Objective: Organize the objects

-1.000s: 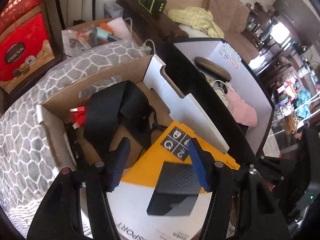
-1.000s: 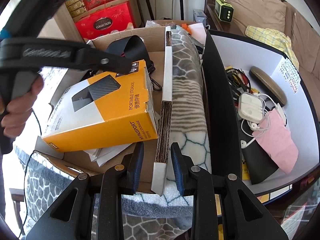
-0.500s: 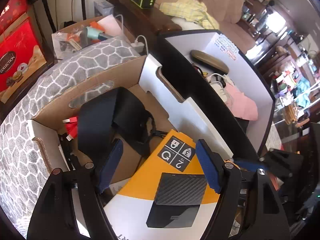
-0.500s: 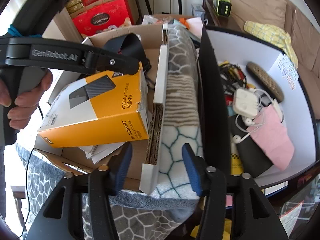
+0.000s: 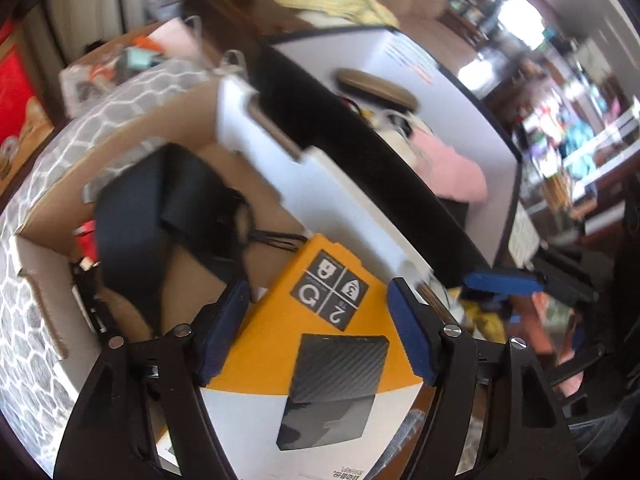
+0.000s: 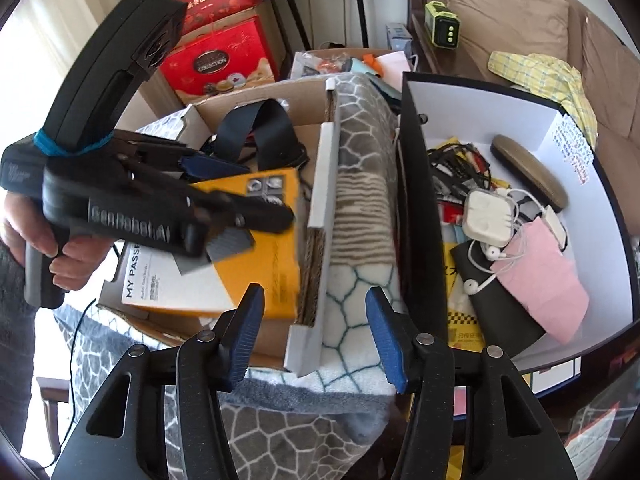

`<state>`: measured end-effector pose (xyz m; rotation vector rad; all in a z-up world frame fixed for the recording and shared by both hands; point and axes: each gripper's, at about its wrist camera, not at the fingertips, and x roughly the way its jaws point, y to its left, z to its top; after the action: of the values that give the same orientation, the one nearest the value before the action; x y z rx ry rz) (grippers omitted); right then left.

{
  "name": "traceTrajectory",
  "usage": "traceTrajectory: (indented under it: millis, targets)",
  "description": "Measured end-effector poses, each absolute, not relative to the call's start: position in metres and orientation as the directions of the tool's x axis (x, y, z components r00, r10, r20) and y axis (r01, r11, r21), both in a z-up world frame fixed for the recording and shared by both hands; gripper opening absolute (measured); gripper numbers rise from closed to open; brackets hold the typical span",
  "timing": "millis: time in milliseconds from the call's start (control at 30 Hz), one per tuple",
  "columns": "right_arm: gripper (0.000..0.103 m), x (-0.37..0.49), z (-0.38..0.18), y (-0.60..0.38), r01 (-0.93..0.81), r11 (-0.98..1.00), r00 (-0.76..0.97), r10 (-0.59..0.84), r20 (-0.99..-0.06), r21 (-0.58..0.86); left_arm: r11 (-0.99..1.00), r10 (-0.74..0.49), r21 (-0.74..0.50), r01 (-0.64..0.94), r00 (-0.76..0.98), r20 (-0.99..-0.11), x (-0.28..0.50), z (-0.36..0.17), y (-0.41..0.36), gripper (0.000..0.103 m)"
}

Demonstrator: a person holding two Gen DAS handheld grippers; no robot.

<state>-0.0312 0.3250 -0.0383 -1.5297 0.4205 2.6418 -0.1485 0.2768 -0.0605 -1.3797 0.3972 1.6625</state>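
A: Right tool (image 6: 314, 336)?

B: Just been opening. Nearly shut around the cardboard wall (image 6: 316, 240) a second ago; now spread wide, with the wall's near end and a strip of blanket (image 6: 360, 300) between the pads, neither pressed.

A: And the left tool (image 5: 316, 320)?

B: Widened first, then just been closing a little. Orange box (image 5: 280, 340) between the pads, no clear press on it. From the right wrist, come nearer and lower: earlier over the box's far edge, now lying across its printed face.

A: Anything else?

B: Left wrist view gone blurred, sharp before.
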Motion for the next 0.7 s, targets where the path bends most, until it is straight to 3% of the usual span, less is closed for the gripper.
traceTrajectory:
  millis: [267, 433, 533, 700]
  targets:
    - [0.055, -0.029, -0.041, 0.319, -0.186, -0.961, -0.503, -0.085, -0.86, 0.204, -0.493, 0.421, -0.264, -0.829, 0.039, -0.906, -0.127, -0.059, 0.28, 0.065]
    - [0.055, -0.025, -0.037, 0.318, -0.18, -0.962, -0.523, -0.083, -0.848, 0.206, -0.602, 0.491, -0.271, -0.751, -0.08, -0.868, -0.14, -0.035, 0.246, 0.072]
    - [0.055, -0.024, -0.034, 0.313, -0.178, -0.966, -0.532, -0.068, -0.844, 0.19, -0.647, 0.514, -0.243, -0.723, -0.178, -0.839, -0.135, -0.019, 0.219, 0.085]
    - [0.055, -0.026, -0.029, 0.301, -0.169, -0.973, -0.544, -0.042, -0.838, 0.159, -0.723, 0.504, -0.204, -0.661, -0.302, -0.809, -0.122, -0.001, 0.174, 0.086]
